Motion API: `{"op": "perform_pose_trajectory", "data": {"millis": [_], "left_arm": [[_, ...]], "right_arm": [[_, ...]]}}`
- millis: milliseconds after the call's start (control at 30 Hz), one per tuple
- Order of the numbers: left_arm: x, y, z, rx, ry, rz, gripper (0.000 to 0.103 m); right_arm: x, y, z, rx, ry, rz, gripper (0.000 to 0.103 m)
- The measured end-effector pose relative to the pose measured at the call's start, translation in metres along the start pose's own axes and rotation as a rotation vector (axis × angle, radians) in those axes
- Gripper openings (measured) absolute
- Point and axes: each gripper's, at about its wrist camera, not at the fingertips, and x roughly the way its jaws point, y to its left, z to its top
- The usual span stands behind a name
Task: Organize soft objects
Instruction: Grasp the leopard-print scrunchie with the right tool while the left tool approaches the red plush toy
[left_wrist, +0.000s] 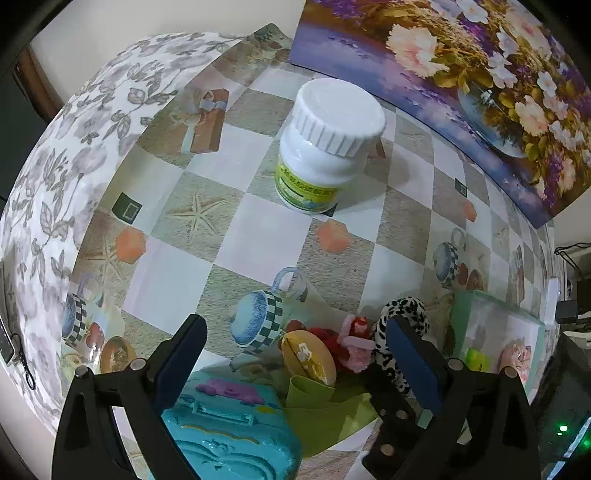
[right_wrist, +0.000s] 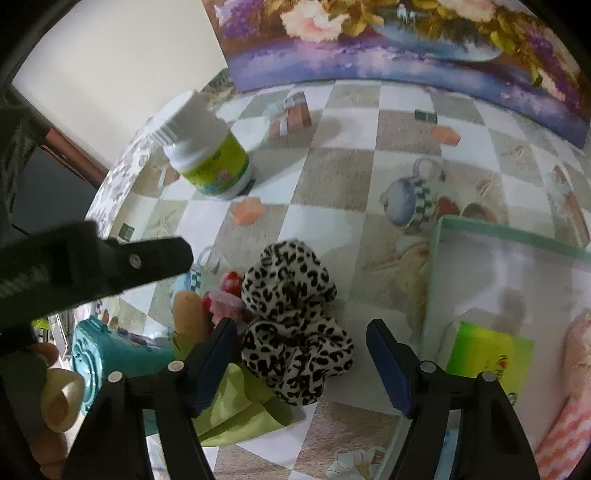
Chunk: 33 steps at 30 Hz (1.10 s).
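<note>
Right gripper (right_wrist: 301, 363) angled steeply down, jaws wide, nothing gripped; leopard-print scrunchie (right_wrist: 295, 317) lies between fingers, pads not pressing.

Risk: left finger sits against green cloth (right_wrist: 243, 410) and pink-red plush bits (right_wrist: 225, 295); closing could snag them along.

Mint-rimmed tray (right_wrist: 517, 236) just right, likely drop spot.

Left gripper (left_wrist: 295, 363) also open, empty, pointing down over teal toy case (left_wrist: 229, 432).

White pill bottle (right_wrist: 207, 155) farther back, well apart.

A white pill bottle (left_wrist: 325, 147) stood upright on the checkered tablecloth (left_wrist: 240, 229). Behind the bottle leaned a floral painting (left_wrist: 461, 74); nearer than it lay a turquoise toy case (left_wrist: 229, 432).
</note>
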Motion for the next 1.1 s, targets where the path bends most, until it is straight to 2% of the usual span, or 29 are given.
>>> {"op": "perform_pose_trajectory", "data": {"millis": [167,200,233,267,333,433,700,1100], "left_arm": [[0.001,-0.009,-0.001,0.026,-0.002,0.002,0.098],[0.001,-0.01,-0.001,0.032,-0.003,0.004,0.098],[0.001,-0.012,-0.002,0.043,-0.005,0.008,0.095],[0.002,-0.014,-0.002,0.052,-0.006,0.012,0.088],[0.003,-0.016,-0.002,0.063,0.0,0.019,0.082],[0.004,-0.021,-0.002,0.087,-0.001,0.022,0.081],[0.004,-0.034,-0.001,0.136,-0.018,0.029,0.079],[0.005,-0.032,-0.001,0.126,-0.014,0.04,0.079]], "right_arm": [[0.003,-0.001,-0.002,-0.007,0.002,-0.017,0.072],[0.003,-0.002,-0.002,-0.007,-0.001,-0.02,0.068],[0.005,-0.001,-0.003,-0.005,0.002,-0.02,0.06],[0.006,-0.003,-0.004,0.001,0.006,-0.021,0.058],[0.004,-0.008,-0.004,0.003,-0.002,-0.017,0.053],[0.002,-0.012,-0.004,0.019,-0.008,-0.006,0.049],[-0.001,-0.022,-0.004,0.059,-0.023,0.017,0.04],[-0.014,-0.029,-0.005,0.099,-0.056,0.076,0.036]]}}
